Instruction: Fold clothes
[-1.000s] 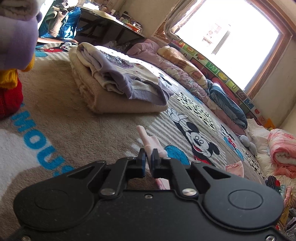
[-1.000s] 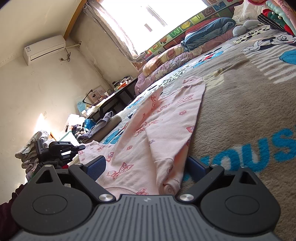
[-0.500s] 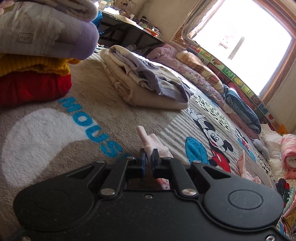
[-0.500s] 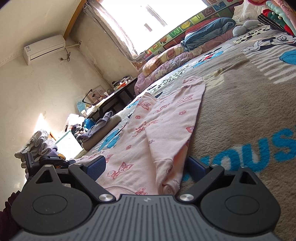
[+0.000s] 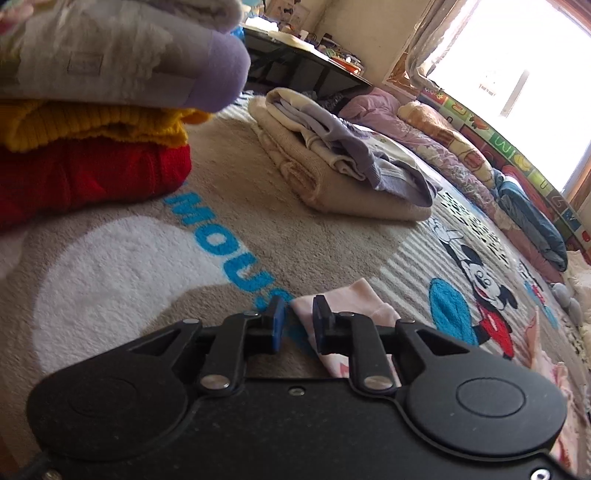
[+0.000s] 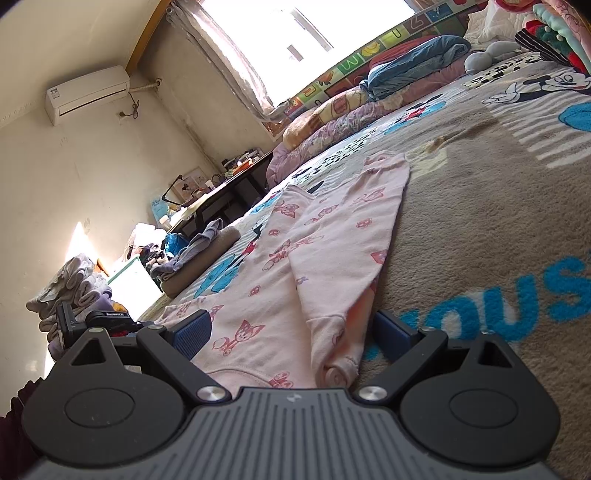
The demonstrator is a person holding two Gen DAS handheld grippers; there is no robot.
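Left wrist view: left gripper (image 5: 297,325) jaws parted, pink cotton sleeve cuff (image 5: 343,306) lying loose between its 2 fingers. Right gripper (image 6: 291,334) spread wide, pale pink cat-print garment (image 6: 325,243) flat on grey Mickey Mouse blanket (image 6: 480,206) ahead, folded edge between fingers.

Counts only: 2 grippers in view, left (image 5: 297,320) and right (image 6: 291,332). 1 pink garment (image 6: 325,251) spread flat on 1 Mickey blanket (image 6: 480,206). 2 folded stacks: near stack (image 5: 92,122) of at least 3 items (red, yellow, grey-purple; top cut off by frame), far stack (image 5: 332,166) of 1 beige base plus 2–3 lighter pieces, exact split unclear. 1 AC unit (image 6: 88,92). 1 window (image 6: 295,33). 1 dark table (image 6: 236,184). 1 grey plush (image 6: 484,55).
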